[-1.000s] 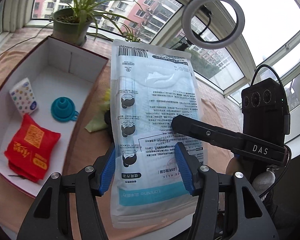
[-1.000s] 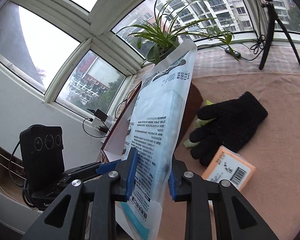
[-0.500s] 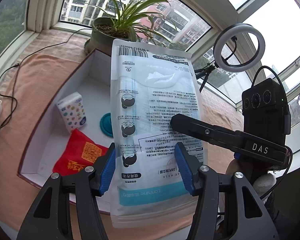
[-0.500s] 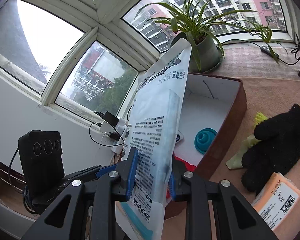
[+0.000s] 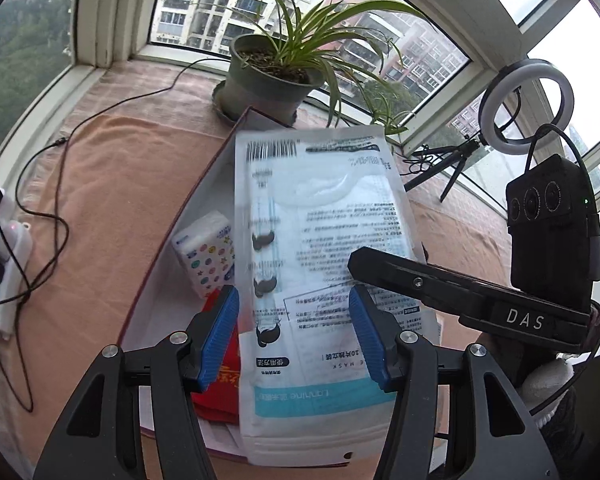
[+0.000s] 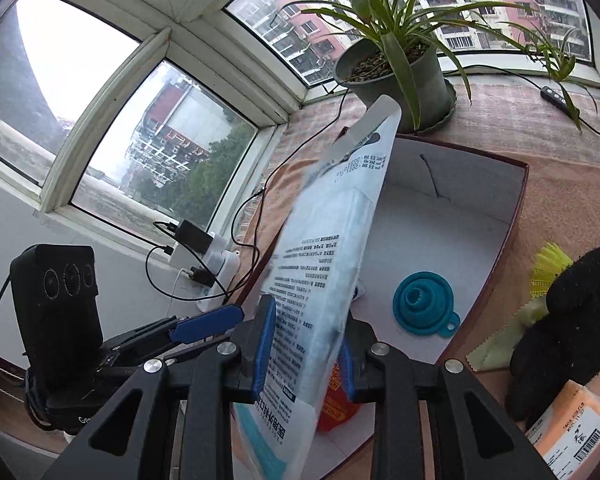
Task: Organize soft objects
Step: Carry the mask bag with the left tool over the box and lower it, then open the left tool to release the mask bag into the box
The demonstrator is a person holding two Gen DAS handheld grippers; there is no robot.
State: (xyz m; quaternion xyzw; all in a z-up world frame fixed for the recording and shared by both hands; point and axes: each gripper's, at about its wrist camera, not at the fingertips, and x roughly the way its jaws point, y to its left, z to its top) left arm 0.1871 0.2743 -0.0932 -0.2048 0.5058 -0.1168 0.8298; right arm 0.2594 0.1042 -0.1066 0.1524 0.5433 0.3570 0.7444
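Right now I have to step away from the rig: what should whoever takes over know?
Right gripper: shut on the mask pack, held upright over the box.
Left gripper: open, fingers either side of the pack, not gripping.
Done: in the box are the tissue pack, red packet and teal funnel.
Left: lower the mask pack in and release; black glove, yellow-green cloth and orange packet remain outside.
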